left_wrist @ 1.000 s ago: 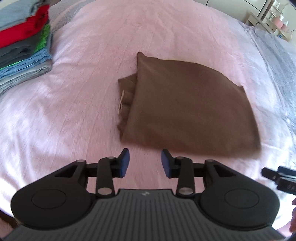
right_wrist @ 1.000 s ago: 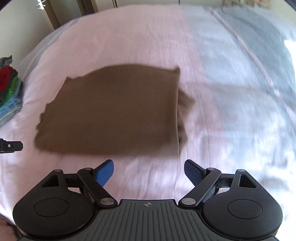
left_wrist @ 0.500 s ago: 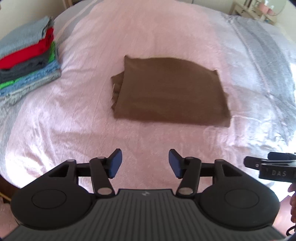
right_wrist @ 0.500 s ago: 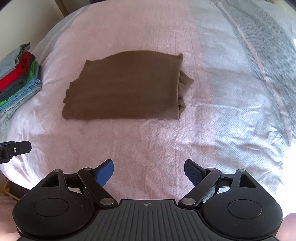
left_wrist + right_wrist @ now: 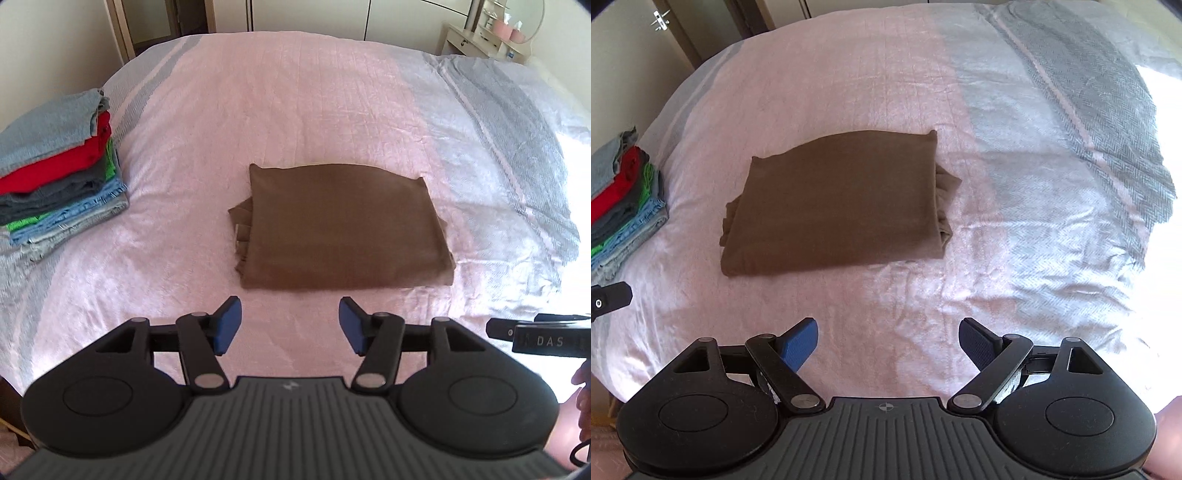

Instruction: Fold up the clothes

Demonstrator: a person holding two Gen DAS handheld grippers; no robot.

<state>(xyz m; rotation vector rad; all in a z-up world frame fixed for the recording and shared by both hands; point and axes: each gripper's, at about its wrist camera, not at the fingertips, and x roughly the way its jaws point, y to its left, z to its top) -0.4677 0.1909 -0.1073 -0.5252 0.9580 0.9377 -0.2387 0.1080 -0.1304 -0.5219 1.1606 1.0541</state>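
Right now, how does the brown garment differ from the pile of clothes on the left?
The brown garment is a single folded piece; the pile stacks several. The garment is one plain brown; the pile mixes grey, red, green and blue. The garment lies mid-bed in front of both grippers; the pile sits by the bed's left edge. Both are folded and rest on the bed, untouched.

A bed (image 5: 280, 110) is covered by a pink spread, wrinkled near its front edge, with a grey herringbone blanket (image 5: 1082, 122) laid along its right side. Cream wall panels and a dark door frame (image 5: 122, 33) are seen beyond the head of the bed; a metal door handle (image 5: 660, 20) is noted at upper left in the right wrist view. A pale dressing table (image 5: 480, 40) with a round mirror and pink containers is seen in the far right corner.
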